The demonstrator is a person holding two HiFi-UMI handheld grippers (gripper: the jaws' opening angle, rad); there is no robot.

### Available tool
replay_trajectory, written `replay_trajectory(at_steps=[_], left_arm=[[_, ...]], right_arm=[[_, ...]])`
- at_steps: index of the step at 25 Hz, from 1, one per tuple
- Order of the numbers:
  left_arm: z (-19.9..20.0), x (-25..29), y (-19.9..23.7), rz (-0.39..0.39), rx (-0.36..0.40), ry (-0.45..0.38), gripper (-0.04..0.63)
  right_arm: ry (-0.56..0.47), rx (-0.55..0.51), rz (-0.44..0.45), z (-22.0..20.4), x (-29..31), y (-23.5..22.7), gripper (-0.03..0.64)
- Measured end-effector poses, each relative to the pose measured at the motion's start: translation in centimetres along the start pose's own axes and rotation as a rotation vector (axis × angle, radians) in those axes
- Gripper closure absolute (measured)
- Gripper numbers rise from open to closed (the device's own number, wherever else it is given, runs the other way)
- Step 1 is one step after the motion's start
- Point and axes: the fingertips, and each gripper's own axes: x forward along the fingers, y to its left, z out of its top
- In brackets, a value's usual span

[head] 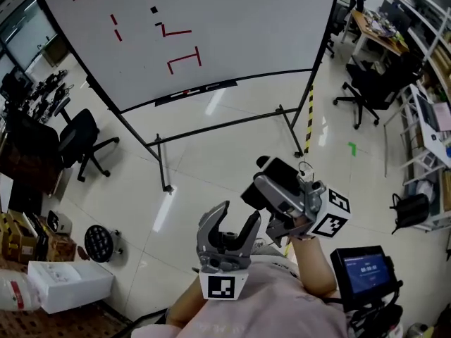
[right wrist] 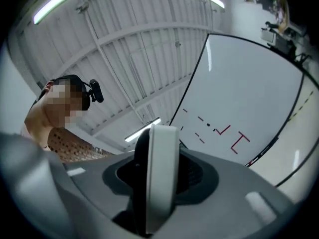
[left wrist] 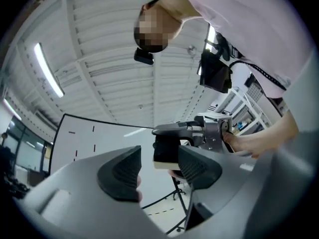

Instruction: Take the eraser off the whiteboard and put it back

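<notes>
**Eraser** (right wrist: pixel 162 173): flat block with a black back and a white felt face. It is off the board, standing on edge, clamped between the pads of the right gripper (head: pixel 277 183) and held in the air well in front of the board.

**Whiteboard** (head: pixel 239 27): large, white and black-framed, on a black floor stand. It carries red strokes and a few short black marks, with a narrow tray (head: pixel 196 90) along its lower edge.

whiteboard (head: pixel 246 34): white, red strokes | eraser (right wrist: pixel 162 173): black, white pad | marker cube (head: pixel 331 213): black-white squares
</notes>
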Motion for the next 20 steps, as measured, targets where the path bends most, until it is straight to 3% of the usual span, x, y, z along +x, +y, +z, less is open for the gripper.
replay_trajectory(at_steps=[3, 7, 14, 17, 20], left_arm=[[-0.9, -0.4, 0.7, -0.003, -0.052, 0.019, 0.400], [-1.2, -0.2, 1.4, 0.016, -0.142, 0.059, 0.405], [-1.5, 1.6, -0.6, 0.189, -0.266, 0.210, 0.440], [-0.2, 1.6, -2.7, 0.264, -0.264, 0.250, 0.440], [1.0, 0.6, -4.7, 0.323, -0.229, 0.276, 0.459]], right_arm=[[-0.060, -0.082, -0.110, 1.5, -2.1, -0.8, 0.445], [-0.046, -0.293, -0.267, 2.6, -4.4, -0.3, 0.445], [-0.032, -0.508, -0.429, 4.9, -10.4, 2.4, 0.443], [-0.038, -0.595, -0.486, 6.3, -13.9, 3.2, 0.443], [-0.028, -0.603, -0.475, 6.7, -16.1, 3.6, 0.443]])
